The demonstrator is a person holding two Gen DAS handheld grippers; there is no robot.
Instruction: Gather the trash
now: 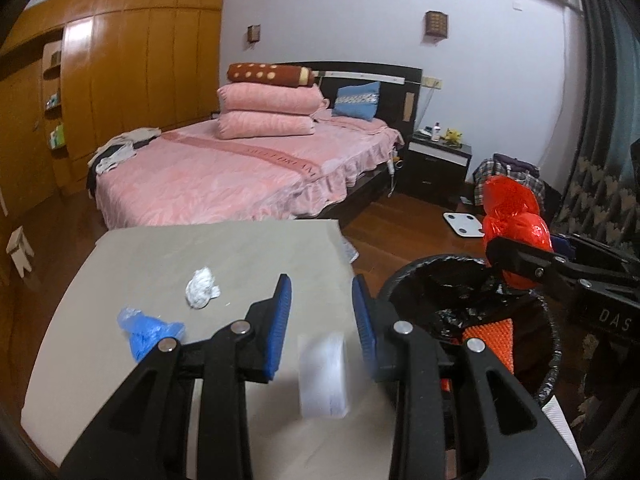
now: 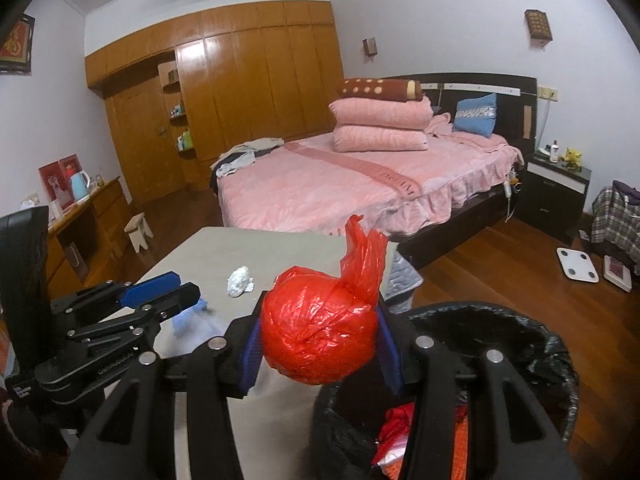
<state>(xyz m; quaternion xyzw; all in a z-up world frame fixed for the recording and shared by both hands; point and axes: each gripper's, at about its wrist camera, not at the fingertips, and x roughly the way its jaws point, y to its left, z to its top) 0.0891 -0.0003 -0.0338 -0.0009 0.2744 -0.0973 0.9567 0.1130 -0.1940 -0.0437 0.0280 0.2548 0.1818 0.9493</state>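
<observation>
The right gripper (image 2: 318,346) held a red bag (image 2: 320,332), balled up, clamped between its blue pads (image 2: 249,356), at the near left rim of the bin (image 2: 560,364). The bin, lined in black, already had orange and red scraps inside. The left gripper (image 1: 322,320) stood partly open over the table (image 1: 180,248) with nothing gripped; a blurred white paper (image 1: 324,376) lay below its gap. Farther left lay a white wad (image 1: 203,288) and a blue wrapper (image 1: 148,328).
</observation>
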